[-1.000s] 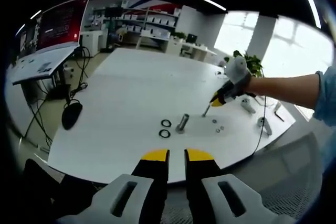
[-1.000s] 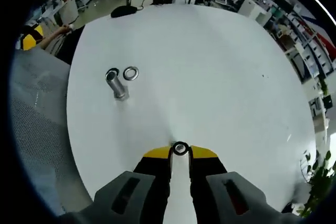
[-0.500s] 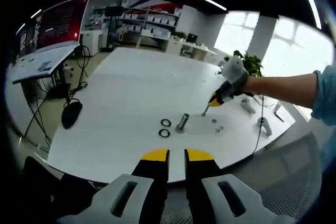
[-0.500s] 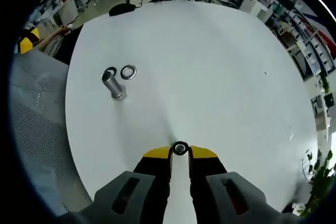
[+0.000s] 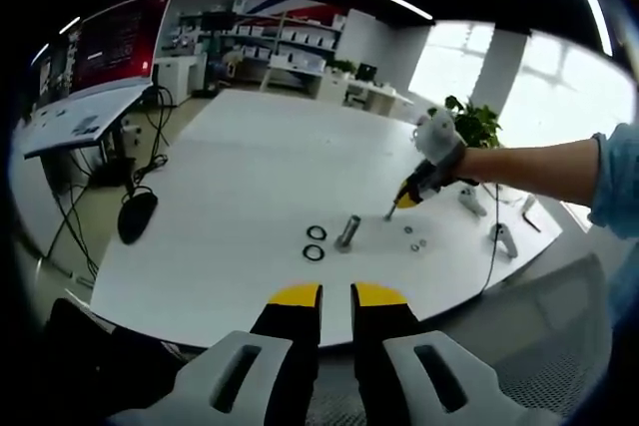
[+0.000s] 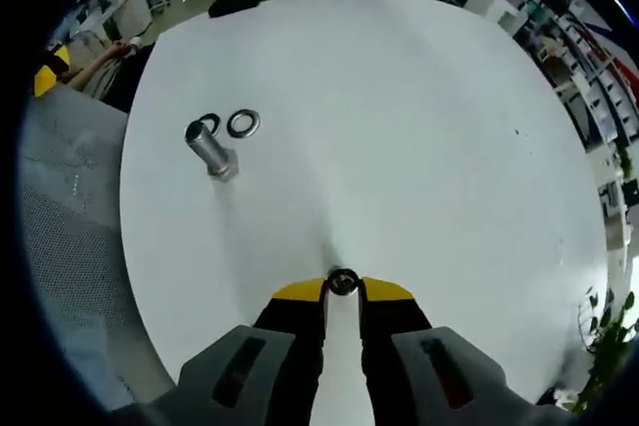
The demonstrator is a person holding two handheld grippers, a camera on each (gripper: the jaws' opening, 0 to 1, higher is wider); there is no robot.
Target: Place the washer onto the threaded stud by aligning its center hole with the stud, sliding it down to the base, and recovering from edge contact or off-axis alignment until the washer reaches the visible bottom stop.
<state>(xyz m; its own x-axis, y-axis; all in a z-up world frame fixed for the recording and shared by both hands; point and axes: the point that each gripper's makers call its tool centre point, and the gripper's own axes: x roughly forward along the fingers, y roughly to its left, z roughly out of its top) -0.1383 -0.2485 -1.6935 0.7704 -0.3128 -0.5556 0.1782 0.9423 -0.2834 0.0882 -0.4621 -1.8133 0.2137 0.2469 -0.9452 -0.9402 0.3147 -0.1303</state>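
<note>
A short metal threaded stud (image 5: 346, 232) (image 6: 210, 148) stands upright on the white table (image 5: 250, 157) (image 6: 419, 117). Two loose washers (image 5: 316, 242) lie beside it, one silver (image 6: 243, 124) and one dark (image 6: 208, 122). My right gripper (image 6: 343, 284) (image 5: 391, 214) is shut on a small metal washer (image 6: 343, 282), held low over the table well short of the stud. My left gripper (image 5: 335, 296) hangs back off the table's near edge, its jaws close together with nothing between them.
A few tiny washers (image 5: 414, 241) and metal brackets (image 5: 502, 238) lie near the table's right edge. A grey mesh chair (image 6: 60, 246) stands beside the table. A dark object (image 5: 137, 216) and cables lie on the floor at left.
The right gripper, with the washer still in it, has edged slightly toward the stud side. The left gripper has held still.
</note>
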